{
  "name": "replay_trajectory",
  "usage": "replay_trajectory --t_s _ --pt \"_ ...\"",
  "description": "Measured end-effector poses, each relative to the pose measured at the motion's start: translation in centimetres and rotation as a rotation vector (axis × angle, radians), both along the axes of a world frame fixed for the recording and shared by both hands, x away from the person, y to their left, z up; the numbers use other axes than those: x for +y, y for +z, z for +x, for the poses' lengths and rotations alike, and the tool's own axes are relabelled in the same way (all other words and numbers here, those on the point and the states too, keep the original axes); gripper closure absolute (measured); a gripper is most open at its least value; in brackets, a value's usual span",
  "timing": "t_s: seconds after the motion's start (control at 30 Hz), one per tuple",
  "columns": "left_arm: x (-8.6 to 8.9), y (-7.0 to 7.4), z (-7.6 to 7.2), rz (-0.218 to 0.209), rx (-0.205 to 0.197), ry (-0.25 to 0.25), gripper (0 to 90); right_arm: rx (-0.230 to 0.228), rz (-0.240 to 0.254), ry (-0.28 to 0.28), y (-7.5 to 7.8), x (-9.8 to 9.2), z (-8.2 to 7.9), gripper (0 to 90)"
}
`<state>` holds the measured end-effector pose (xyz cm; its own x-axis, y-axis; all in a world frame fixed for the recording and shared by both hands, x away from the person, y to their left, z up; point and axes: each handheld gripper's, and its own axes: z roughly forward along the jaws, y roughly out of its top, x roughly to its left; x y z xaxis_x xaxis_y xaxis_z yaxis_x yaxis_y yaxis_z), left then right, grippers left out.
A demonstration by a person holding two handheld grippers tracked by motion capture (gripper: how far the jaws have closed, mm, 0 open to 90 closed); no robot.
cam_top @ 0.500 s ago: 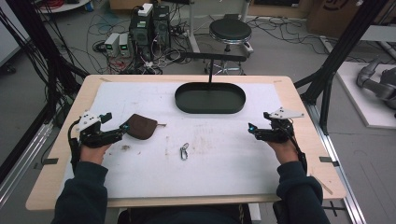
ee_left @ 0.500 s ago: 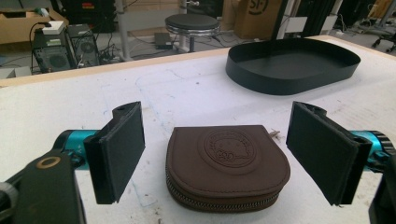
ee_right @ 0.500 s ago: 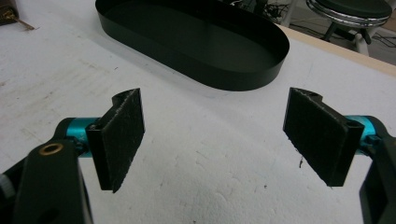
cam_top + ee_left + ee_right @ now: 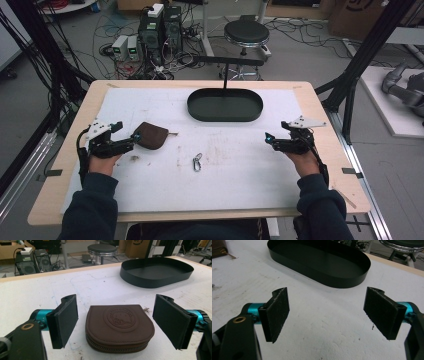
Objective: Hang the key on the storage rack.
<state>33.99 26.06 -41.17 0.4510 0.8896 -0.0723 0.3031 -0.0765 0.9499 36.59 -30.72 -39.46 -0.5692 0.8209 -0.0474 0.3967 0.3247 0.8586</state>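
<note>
A pale wooden bench [image 4: 320, 125] carried a white, scuffed mat [image 4: 240, 165], and behind it the grey floor held a black round stool [image 4: 246, 33], computer boxes [image 4: 161, 25] and tangled cables. The landmark was a black oval metal tray [image 4: 225, 105] near the far edge of the mat. A small brown leather coin pouch with a zip [image 4: 151, 135] lay on the mat to the near left of the tray, and a small silver metal clip [image 4: 197, 162] lay nearer the person than the tray, roughly in line with it.

The left claw [image 4: 134, 137] stood wide open with the pouch between its pads (in the left gripper view neither pad touched the leather). The right claw [image 4: 268, 137], to the near right of the tray, stood equally wide, holding nothing, over bare mat.
</note>
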Motion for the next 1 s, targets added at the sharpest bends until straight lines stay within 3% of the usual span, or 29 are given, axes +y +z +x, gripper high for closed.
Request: replay_trajectory --t_s 0.13,0.2,0.37,0.53,0.77,0.8,0.87,0.9,1.0 --pt "0.0 0.0 0.1 0.005 -0.003 -0.001 21.4 -0.006 -0.006 0.018 0.1 0.5 -0.2 21.4" --pt "-0.1 0.0 0.0 0.005 -0.001 -0.01 22.3 -0.011 -0.008 0.047 0.1 1.3 -0.3 26.1" --pt "-0.7 0.0 0.0 0.001 -0.005 -0.059 29.6 0.0 -0.026 0.079 0.1 2.7 -0.5 29.2" --pt "-1.5 0.0 0.1 -0.008 0.009 -0.108 33.5 0.002 -0.033 0.075 0.0 2.7 -0.4 29.6" --pt "-7.9 -0.5 -0.2 0.026 0.029 -0.308 32.0 0.01 -0.013 0.041 -0.3 1.8 -0.1 29.6" --pt "-7.9 -0.5 -0.2 0.026 0.029 -0.308 33.5 0.01 -0.013 0.041 -0.3 1.8 -0.1 29.6" --pt "-9.9 -0.7 -0.3 0.04 0.059 -0.389 46.0 0.005 -0.01 0.036 -0.2 1.7 -0.3 29.6" --pt "-10.5 -0.8 -0.3 0.048 0.074 -0.399 51.6 0.003 -0.011 0.036 -0.2 1.7 -0.3 29.6" --pt "-11.4 -1.2 -0.2 0.05 0.096 -0.419 54.2 0.001 -0.015 0.037 -0.2 1.6 -0.3 29.7"
